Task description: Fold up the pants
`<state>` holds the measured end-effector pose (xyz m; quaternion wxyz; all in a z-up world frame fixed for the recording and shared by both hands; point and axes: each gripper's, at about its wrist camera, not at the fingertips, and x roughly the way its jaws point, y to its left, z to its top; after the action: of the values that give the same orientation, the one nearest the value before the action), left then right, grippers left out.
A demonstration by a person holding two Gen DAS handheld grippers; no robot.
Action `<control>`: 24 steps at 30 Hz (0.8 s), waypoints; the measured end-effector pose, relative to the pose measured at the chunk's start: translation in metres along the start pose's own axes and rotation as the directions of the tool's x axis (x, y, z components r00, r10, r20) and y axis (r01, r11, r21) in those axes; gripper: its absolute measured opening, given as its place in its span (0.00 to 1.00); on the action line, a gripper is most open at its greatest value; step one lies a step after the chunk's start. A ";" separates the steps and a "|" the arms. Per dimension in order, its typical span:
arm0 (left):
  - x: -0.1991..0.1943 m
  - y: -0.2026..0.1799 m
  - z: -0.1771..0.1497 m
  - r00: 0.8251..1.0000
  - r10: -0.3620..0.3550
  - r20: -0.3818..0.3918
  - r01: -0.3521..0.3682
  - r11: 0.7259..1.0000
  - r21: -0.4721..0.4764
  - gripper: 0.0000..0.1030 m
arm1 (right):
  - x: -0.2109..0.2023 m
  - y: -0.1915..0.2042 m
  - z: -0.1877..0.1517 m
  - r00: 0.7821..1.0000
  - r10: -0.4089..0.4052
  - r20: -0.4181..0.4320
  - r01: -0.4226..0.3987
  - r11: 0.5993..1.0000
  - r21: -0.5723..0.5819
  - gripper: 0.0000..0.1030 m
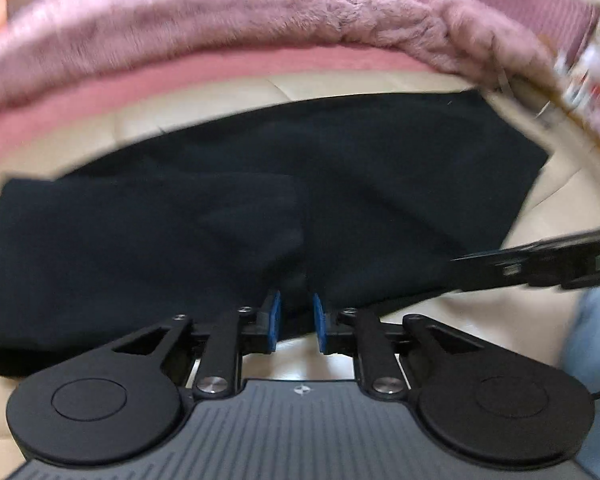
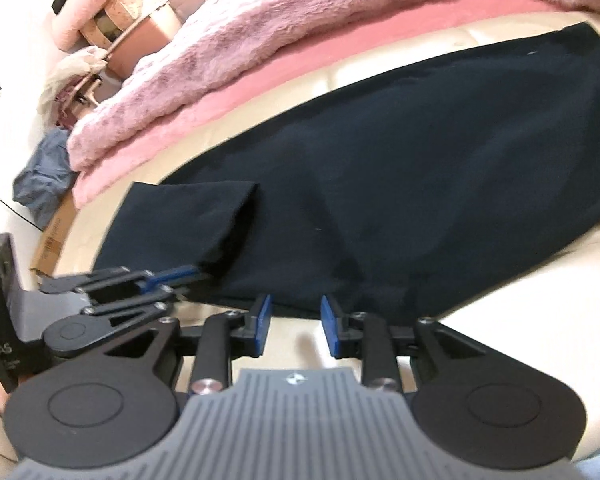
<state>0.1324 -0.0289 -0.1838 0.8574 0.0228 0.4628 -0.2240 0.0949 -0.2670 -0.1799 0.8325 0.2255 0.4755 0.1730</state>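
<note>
Black pants (image 1: 260, 208) lie spread flat on a cream surface (image 1: 560, 196); they also fill the right wrist view (image 2: 420, 168). My left gripper (image 1: 296, 320) is at the near edge of the pants, its blue pads (image 1: 274, 320) apart with black cloth between them. In the right wrist view the left gripper (image 2: 198, 272) meets a folded-over flap of the pants (image 2: 204, 216) at their near left. My right gripper (image 2: 294, 322) is open at the pants' near edge, over the cream surface. It enters the left wrist view from the right (image 1: 460, 268).
A fluffy pink blanket (image 2: 260, 40) and a pink sheet (image 2: 300, 64) lie beyond the pants. At the far left are a blue garment (image 2: 44, 172), a cardboard piece (image 2: 54, 236) and pink boxes (image 2: 132, 28). Blue jeans cloth (image 1: 596, 344) shows at the right.
</note>
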 end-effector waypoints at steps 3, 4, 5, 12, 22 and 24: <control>-0.011 0.015 0.000 0.998 -0.067 0.008 0.067 0.992 -0.103 0.25 | 0.008 0.007 0.006 0.998 0.058 0.003 -0.058 0.997 0.040 0.36; -0.017 0.019 -0.001 0.997 -0.074 0.024 0.077 0.989 -0.130 0.26 | 0.012 0.008 0.008 0.997 0.076 0.005 -0.076 0.995 0.057 0.37; -0.023 0.024 0.000 0.996 -0.074 0.043 0.080 0.985 -0.154 0.28 | 0.016 0.010 0.011 0.996 0.091 0.006 -0.091 0.993 0.072 0.37; -0.051 0.069 -0.001 0.990 0.059 0.132 -0.016 0.953 -0.302 0.29 | 0.060 0.012 0.032 0.980 0.199 -0.021 -0.192 0.964 0.185 0.38; -0.077 0.112 -0.013 0.974 0.136 0.184 -0.045 0.902 -0.429 0.29 | 0.121 0.010 0.041 0.955 0.293 -0.036 -0.270 0.917 0.295 0.30; -0.079 0.117 -0.016 0.971 0.146 0.188 -0.046 0.890 -0.454 0.29 | 0.128 0.011 0.043 0.949 0.313 -0.038 -0.290 0.914 0.285 0.24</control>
<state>0.1302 0.1090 -0.1494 0.8951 -0.1761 0.4035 -0.0701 0.1938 -0.2022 -0.2461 0.7359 0.4027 0.4883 0.2404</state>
